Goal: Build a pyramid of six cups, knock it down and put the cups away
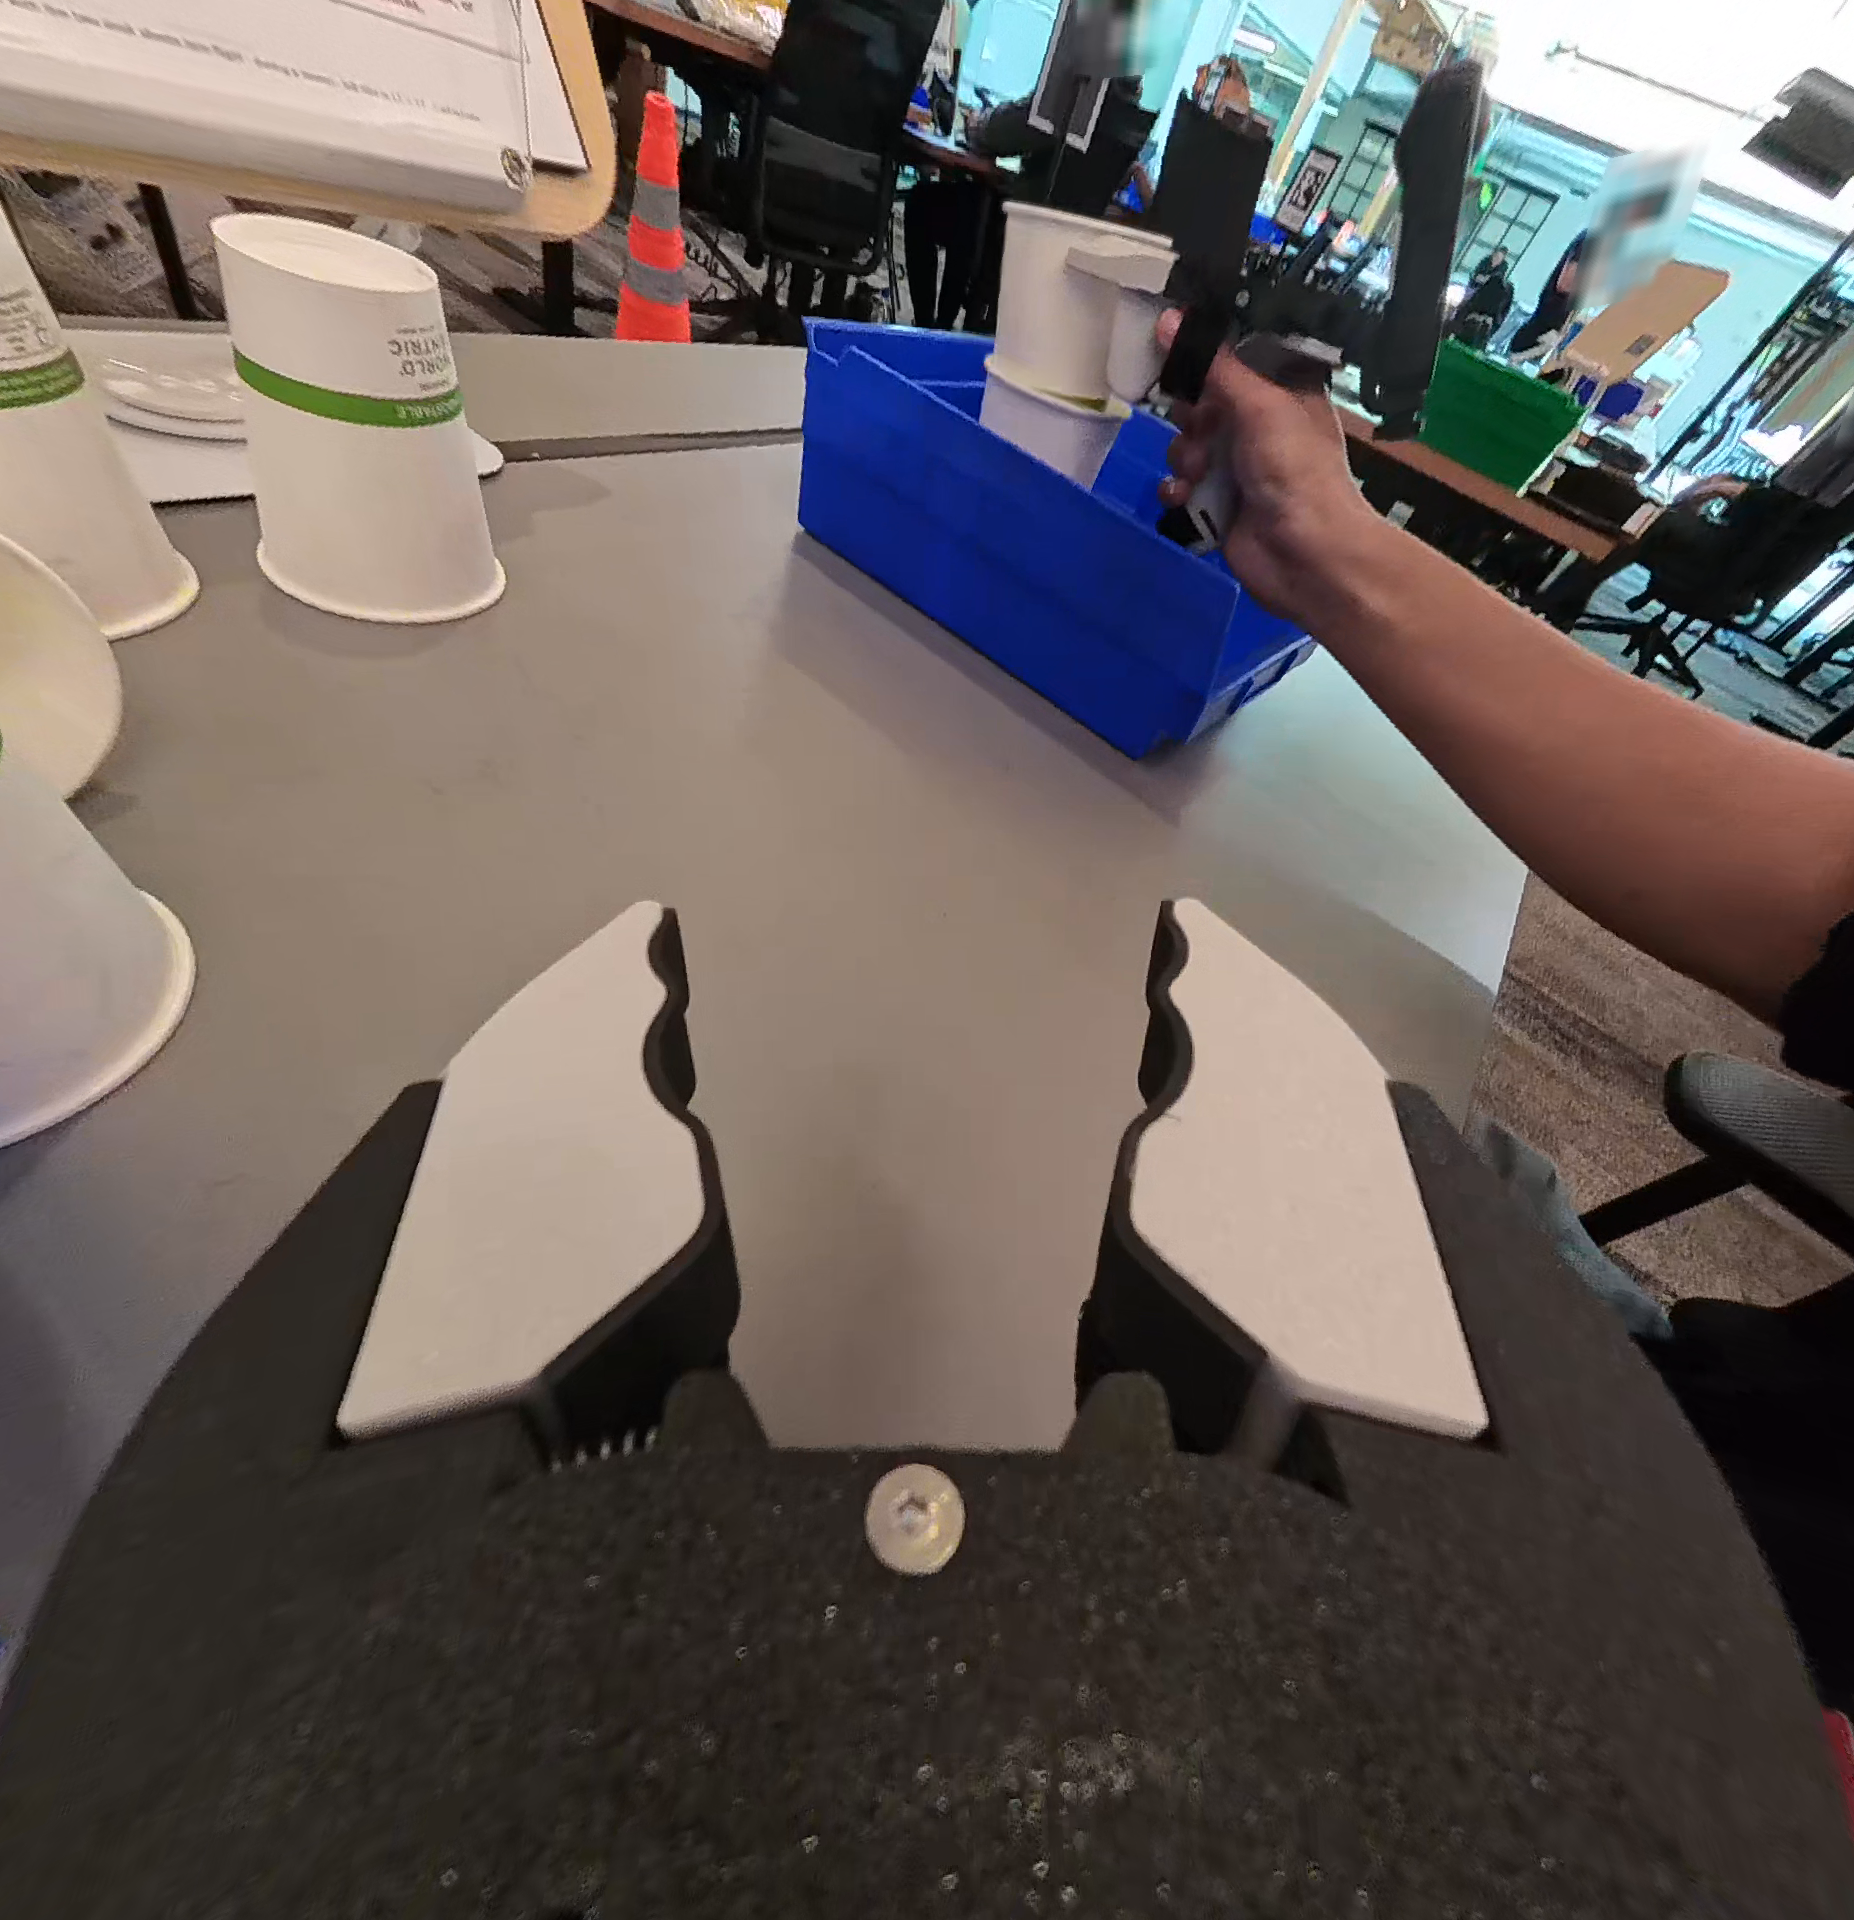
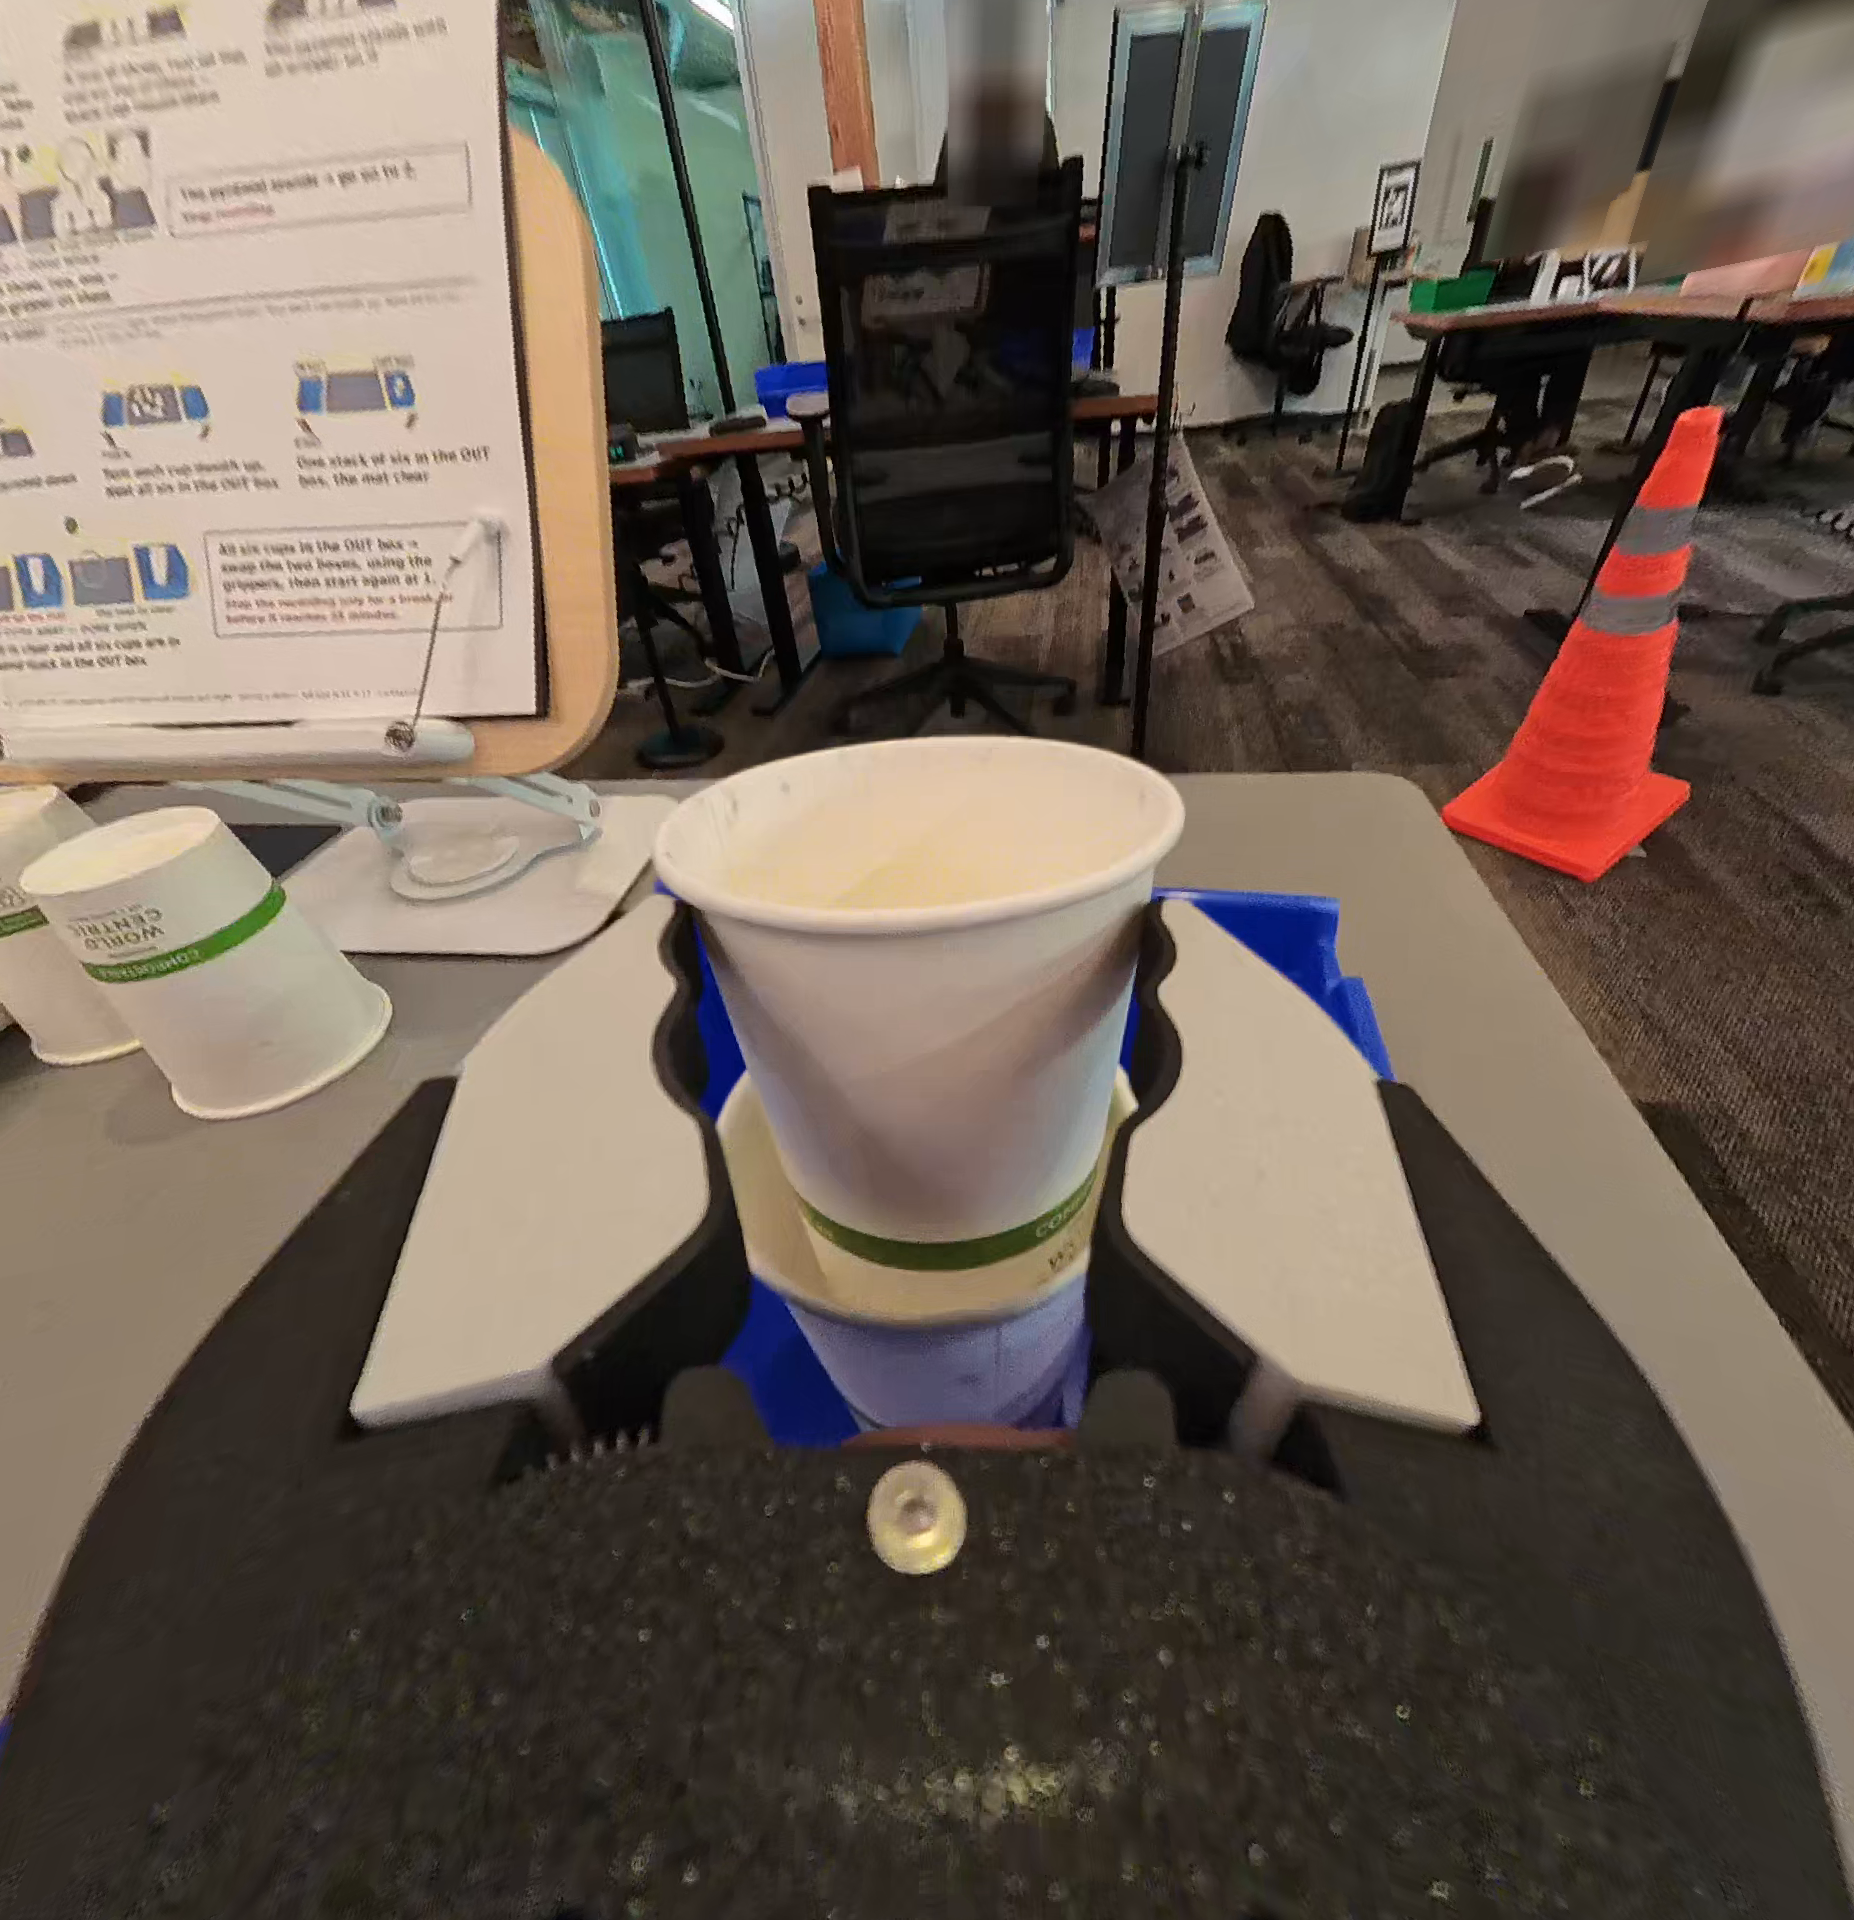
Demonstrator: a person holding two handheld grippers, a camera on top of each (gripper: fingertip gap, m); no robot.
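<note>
Cups are being put away: the right gripper (image 2: 918, 997) clamps one upright cup (image 2: 923, 997) whose base already sits inside the cup below (image 2: 767, 1216), which stands in the blue bin (image 1: 1006, 582) at about 1 o'clock in the left wrist view. I judge the next move calls for a straight push down and then opening the jaws, with the bin wall close on both sides. The left gripper (image 1: 915, 1039) hovers wide and empty over bare grey table (image 1: 798, 790), so it has free room toward the overturned cups (image 1: 362, 416) at 10 o'clock, while the table edge runs near at 3 o'clock.
</note>
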